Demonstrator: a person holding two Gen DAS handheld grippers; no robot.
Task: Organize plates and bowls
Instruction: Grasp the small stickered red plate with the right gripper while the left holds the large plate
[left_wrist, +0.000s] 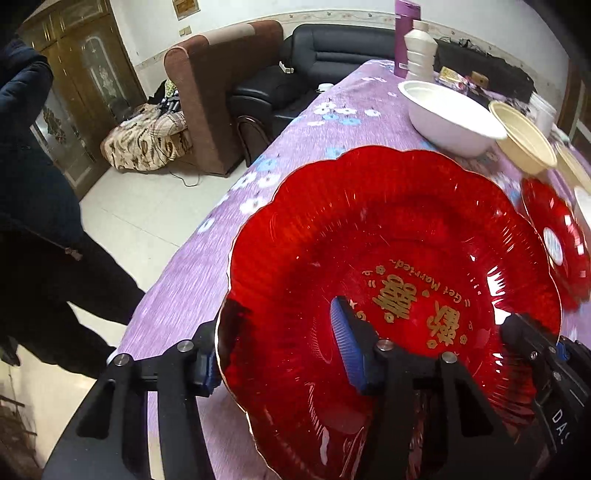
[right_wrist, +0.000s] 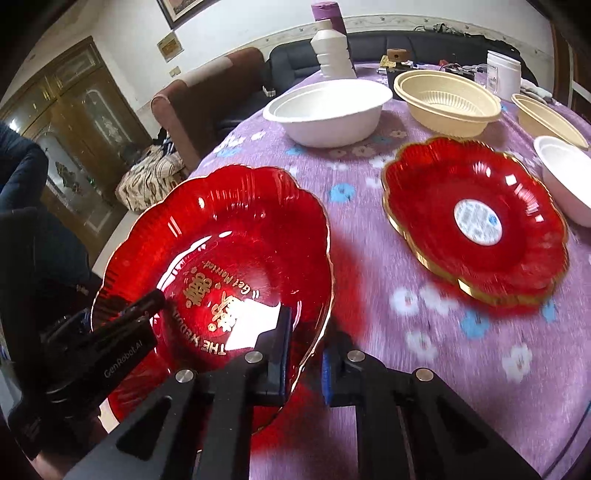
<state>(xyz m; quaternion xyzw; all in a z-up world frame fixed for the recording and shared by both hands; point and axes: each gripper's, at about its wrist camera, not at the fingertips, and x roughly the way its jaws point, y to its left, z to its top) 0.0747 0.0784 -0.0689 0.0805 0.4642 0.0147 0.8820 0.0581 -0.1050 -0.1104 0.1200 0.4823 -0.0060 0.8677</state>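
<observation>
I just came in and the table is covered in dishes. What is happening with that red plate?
A person is working with two handheld grippers on the big red plate at the near edge of the purple tablecloth. The right gripper is shut on the plate's rim. The left gripper straddles the opposite rim, one finger inside and one outside, not yet pinching. A stack of matching red plates sits to the right, and the white bowl and beige bowl wait farther back.

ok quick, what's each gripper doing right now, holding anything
Left gripper: jaws astride the rim of the red wedding plate, not visibly pressing on it.
Right gripper: shut on the same plate's rim.
</observation>
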